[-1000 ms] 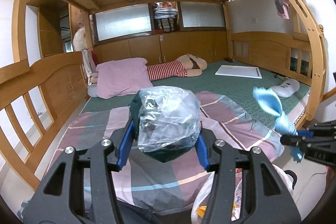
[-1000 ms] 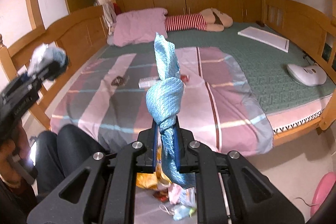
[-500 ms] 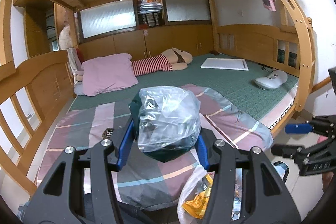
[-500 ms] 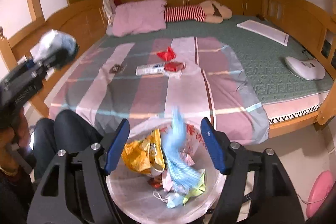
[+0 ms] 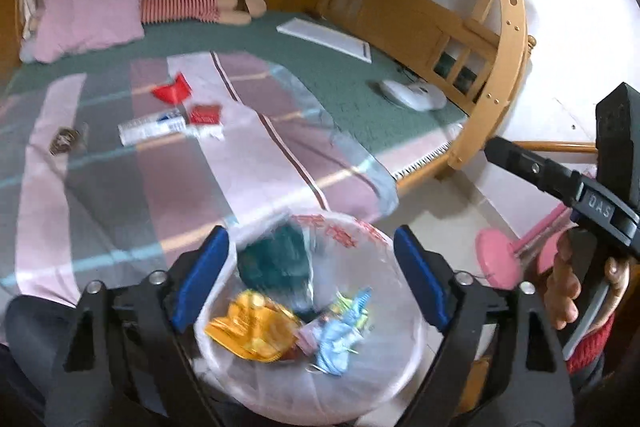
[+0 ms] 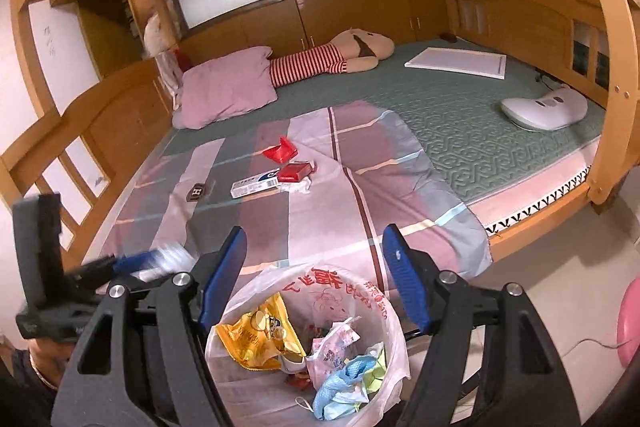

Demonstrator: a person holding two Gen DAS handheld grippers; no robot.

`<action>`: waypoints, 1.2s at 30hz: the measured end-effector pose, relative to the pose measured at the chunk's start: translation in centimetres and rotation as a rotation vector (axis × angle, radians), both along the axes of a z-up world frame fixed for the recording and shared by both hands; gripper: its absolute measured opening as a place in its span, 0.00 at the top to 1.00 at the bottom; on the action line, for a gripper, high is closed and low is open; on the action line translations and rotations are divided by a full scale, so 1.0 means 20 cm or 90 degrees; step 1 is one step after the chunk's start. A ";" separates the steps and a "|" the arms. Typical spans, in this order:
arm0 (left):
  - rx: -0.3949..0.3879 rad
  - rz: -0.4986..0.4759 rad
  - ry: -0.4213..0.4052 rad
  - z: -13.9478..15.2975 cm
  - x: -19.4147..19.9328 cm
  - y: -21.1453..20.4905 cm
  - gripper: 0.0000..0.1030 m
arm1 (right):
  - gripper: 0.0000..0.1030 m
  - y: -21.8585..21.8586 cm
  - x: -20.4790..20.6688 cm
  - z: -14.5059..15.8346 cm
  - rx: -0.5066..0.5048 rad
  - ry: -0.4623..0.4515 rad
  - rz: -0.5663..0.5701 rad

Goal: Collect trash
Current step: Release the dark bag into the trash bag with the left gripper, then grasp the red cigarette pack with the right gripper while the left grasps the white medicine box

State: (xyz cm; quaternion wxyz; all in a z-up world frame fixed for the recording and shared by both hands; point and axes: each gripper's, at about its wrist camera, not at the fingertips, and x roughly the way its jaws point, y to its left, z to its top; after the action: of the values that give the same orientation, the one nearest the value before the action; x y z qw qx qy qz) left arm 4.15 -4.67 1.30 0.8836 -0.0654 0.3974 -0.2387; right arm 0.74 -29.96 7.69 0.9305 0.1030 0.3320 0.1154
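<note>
Left tongs: jaws opening, nothing pinched; a dark green bundle in clear film, blurred, lies between the blue pads at the mouth of the lined bin, apparently dropping into it. Right tongs: jaws spread and empty, poised above the same bin at lower centre of the right wrist view. Bin contents: a yellow snack bag, a blue knotted cloth and pale wrappers, all loose.

Remaining trash lies on the striped quilt at mid-frame, well apart from both tongs: a red folded wrapper, a red packet just beside a long white-and-blue carton, crumpled white paper touching the packet, and a small dark label to the left.

Handling, judged: all pieces are light. The carton is probably thin and crushable; grip across its short width near the middle. The wrapper and paper are soft and best pinched at a raised fold. The flat label may slip; take it by an edge.
</note>
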 end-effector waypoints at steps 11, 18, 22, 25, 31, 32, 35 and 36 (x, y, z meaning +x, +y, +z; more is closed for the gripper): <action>0.085 0.226 -0.009 -0.10 0.17 0.36 0.10 | 0.28 0.07 0.16 -0.18 0.016 0.061 0.005; 0.099 0.344 0.036 -0.24 0.37 0.68 0.10 | 0.28 0.28 0.59 -0.39 0.016 0.123 0.028; 0.097 0.376 0.065 -0.36 0.48 0.80 0.10 | 0.28 0.44 0.97 -0.47 0.055 0.163 0.032; 0.102 0.377 0.083 -0.41 0.56 0.83 0.10 | 0.28 0.60 1.27 -0.53 0.034 0.179 0.016; 0.130 0.355 0.079 -0.45 0.78 0.87 0.09 | 0.28 0.85 1.79 -0.81 0.012 0.287 -0.038; 0.132 0.349 0.077 -0.45 0.80 0.87 0.08 | 0.28 0.87 1.85 -0.87 0.005 0.311 -0.052; 0.143 0.308 0.062 -0.44 0.92 0.87 0.06 | 0.30 0.94 1.96 -1.01 -0.028 0.351 -0.059; 0.152 0.295 0.055 -0.44 0.96 0.87 0.06 | 0.36 0.95 1.97 -1.03 -0.035 0.352 -0.051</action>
State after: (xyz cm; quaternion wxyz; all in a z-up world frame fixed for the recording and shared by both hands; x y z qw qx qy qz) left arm 23.34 12.78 -7.50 0.8983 -0.0599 0.4347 0.0215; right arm 40.23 -10.92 -12.99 0.8107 0.1183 0.5722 0.0371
